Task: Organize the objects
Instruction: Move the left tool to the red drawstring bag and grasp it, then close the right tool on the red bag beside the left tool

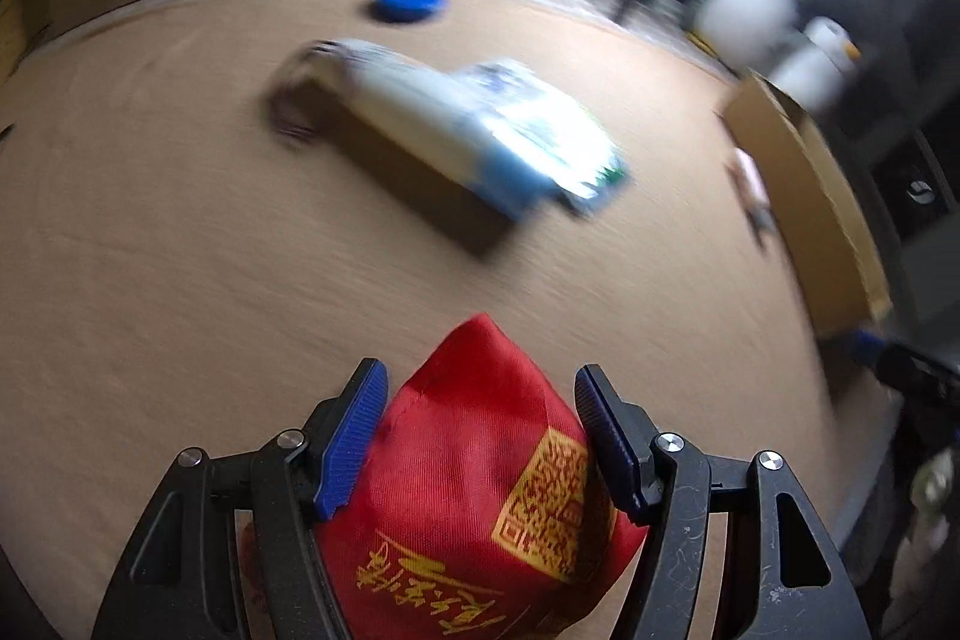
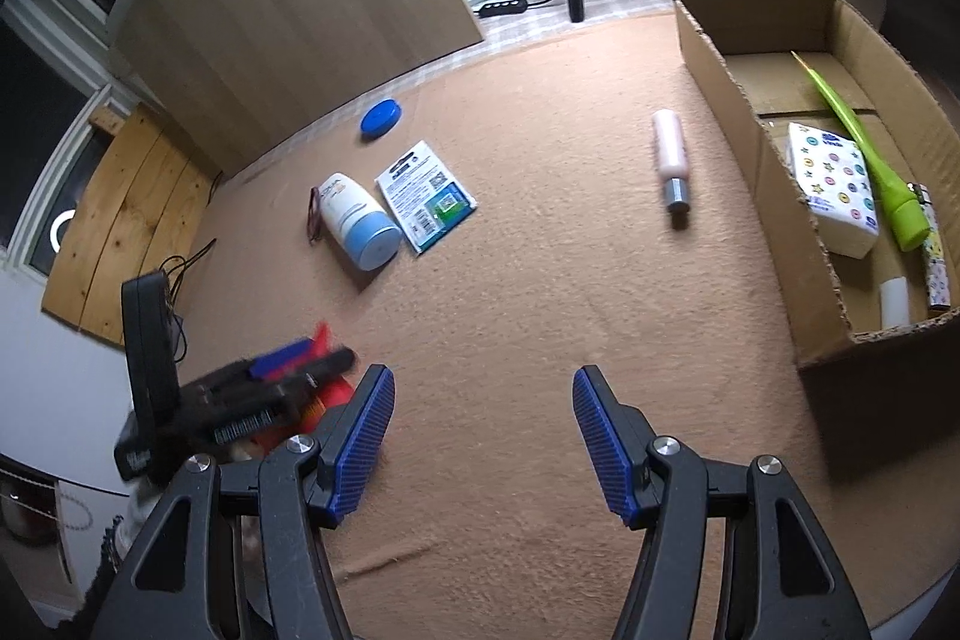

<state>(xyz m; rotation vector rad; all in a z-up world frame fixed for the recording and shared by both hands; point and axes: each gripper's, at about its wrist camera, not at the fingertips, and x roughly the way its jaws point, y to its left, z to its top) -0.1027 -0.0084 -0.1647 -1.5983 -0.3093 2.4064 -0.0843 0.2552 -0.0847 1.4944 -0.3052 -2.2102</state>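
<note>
Open brown cardboard box [image 2: 774, 196] sitting at the tan carpeted floor's [image 2: 510, 316] right edge. Left tool [image 1: 477, 436] clenching the soft red satin pouch [image 1: 474, 466] mid-body; light, slippery, deforming. Right tool [image 2: 483, 436] hanging released, empty.

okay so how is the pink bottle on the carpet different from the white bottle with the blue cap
The pink bottle is slim with a small silver cap; the white bottle is fatter, with a wide light-blue cap. The pink bottle lies alone near the cardboard box; the white bottle lies beside a printed packet. Both lie on their sides on the carpet, caps toward the camera.
</note>
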